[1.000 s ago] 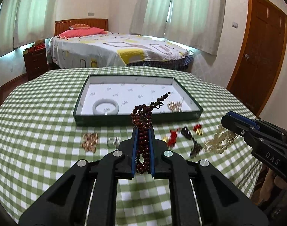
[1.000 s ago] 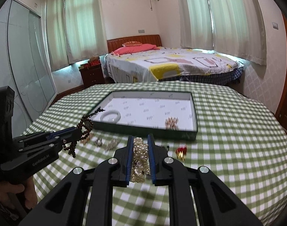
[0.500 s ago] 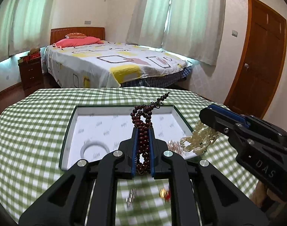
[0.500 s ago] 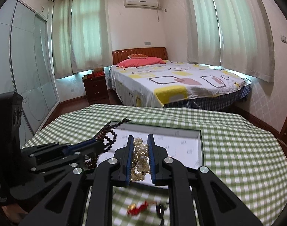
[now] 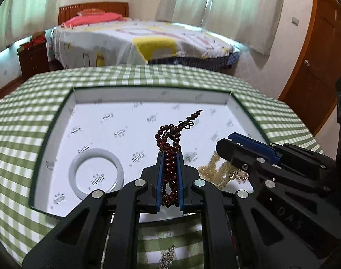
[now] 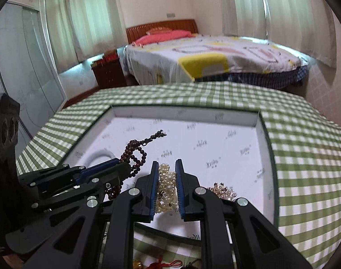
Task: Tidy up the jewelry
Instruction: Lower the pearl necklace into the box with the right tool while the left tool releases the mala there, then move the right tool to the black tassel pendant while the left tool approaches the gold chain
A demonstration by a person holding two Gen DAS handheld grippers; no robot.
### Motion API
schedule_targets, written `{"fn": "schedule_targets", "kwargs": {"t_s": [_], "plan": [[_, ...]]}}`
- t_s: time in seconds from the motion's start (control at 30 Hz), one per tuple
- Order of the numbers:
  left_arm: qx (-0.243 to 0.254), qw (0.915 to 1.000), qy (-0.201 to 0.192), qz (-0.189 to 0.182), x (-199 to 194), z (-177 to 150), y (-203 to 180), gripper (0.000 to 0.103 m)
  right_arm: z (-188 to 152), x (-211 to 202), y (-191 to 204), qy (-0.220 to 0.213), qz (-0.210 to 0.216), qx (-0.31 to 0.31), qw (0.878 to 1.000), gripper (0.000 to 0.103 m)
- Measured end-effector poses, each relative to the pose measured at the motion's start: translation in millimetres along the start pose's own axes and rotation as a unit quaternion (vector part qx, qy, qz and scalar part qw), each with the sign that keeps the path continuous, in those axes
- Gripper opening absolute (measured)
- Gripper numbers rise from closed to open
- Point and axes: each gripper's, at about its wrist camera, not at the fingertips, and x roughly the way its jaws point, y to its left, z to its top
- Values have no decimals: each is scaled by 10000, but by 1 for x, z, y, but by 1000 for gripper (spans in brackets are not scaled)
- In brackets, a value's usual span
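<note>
Both tools have travelled forward from over the near part of the green-checked surface [image 5: 271, 112] and now hang above the white-lined tray [image 5: 152, 96], which fills far more of each view than a second ago. The left tool [image 5: 169, 157] stays clamped on the dark red bead strand [image 5: 170, 139], whose tasselled end sticks up and forward over the tray's middle. The right tool [image 6: 167, 168] stays clamped on the pearl strand [image 6: 167, 186], over the tray's near right part. The white bangle [image 5: 95, 174] lies in the tray's near left corner, the gold piece [image 6: 223, 191] near its near edge. The loose pieces once ahead now lie under the tools at the surface's near edge.
</note>
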Motion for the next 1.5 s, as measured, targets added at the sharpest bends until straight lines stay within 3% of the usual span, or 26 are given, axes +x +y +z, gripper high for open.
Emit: {"fn": "schedule_targets", "kwargs": {"t_s": [0.27,0.4,0.57,0.73,0.93,1.5], "plan": [[-138,9993,336,3,20,-7,7,13,-5,15,-6,270,-30,21,9996,16],[-195,9991,364,19,22,-7,9,23,-7,20,-9,383,-39,70,9992,17],[-199,9991,362,101,24,-6,9,33,-9,20,-18,394,-78,217,9990,29],[-256,9991,293,152,19,-6,13,53,-10,12,-24,296,-122,281,9991,36],[-300,9994,162,105,7,-6,14,67,-7,-10,-25,61,-203,322,9993,41],[98,9973,-651,336,-68,-26,1,68,-33,-72,-17,-308,-513,365,9975,42]]}}
